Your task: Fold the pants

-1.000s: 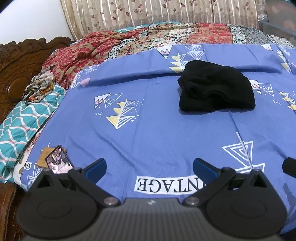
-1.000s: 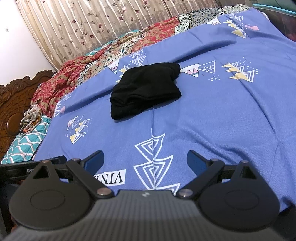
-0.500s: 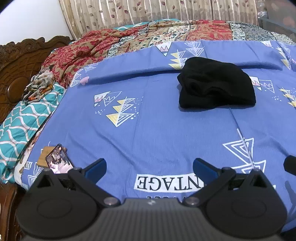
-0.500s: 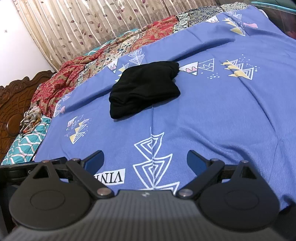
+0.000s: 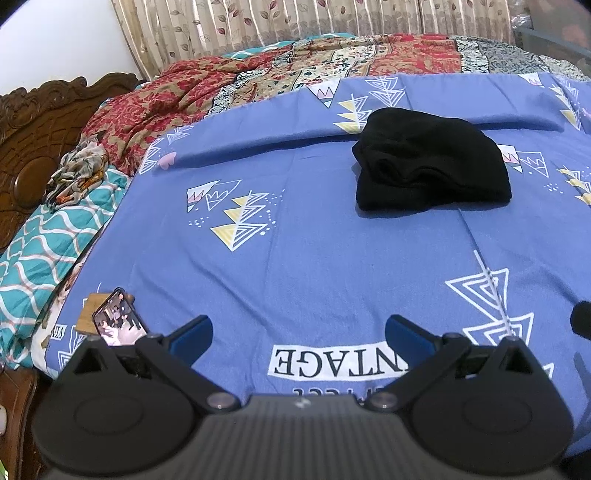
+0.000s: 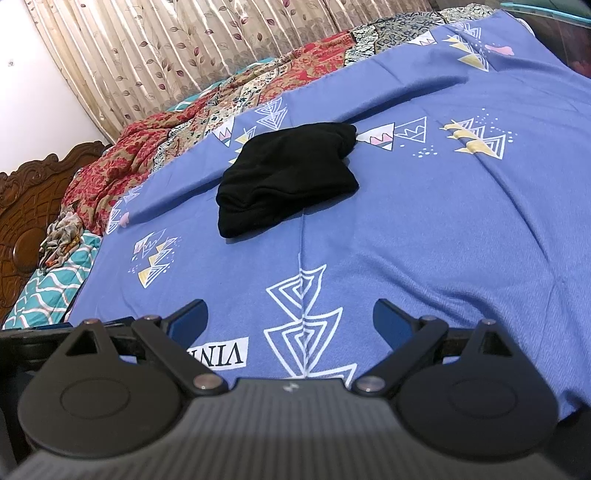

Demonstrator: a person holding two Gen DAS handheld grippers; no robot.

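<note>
The black pants (image 5: 432,162) lie folded into a compact bundle on the blue bedsheet (image 5: 295,258), toward the far side of the bed. In the right wrist view the same pants (image 6: 288,181) sit left of centre on the bedsheet (image 6: 443,221). My left gripper (image 5: 299,330) hovers open near the front edge of the bed, well short of the pants, with nothing between its blue-tipped fingers. My right gripper (image 6: 291,317) is also open and holds nothing, equally far back from the bundle.
A phone (image 5: 118,319) rests on a small wooden block at the bed's front left corner. A red patterned blanket (image 5: 177,99) and a teal wavy pillow (image 5: 40,243) lie at the left by the carved wooden headboard (image 5: 33,147). Curtains (image 5: 295,26) hang behind.
Both views have shifted very slightly; the pants stay in place and both grippers stay open.
</note>
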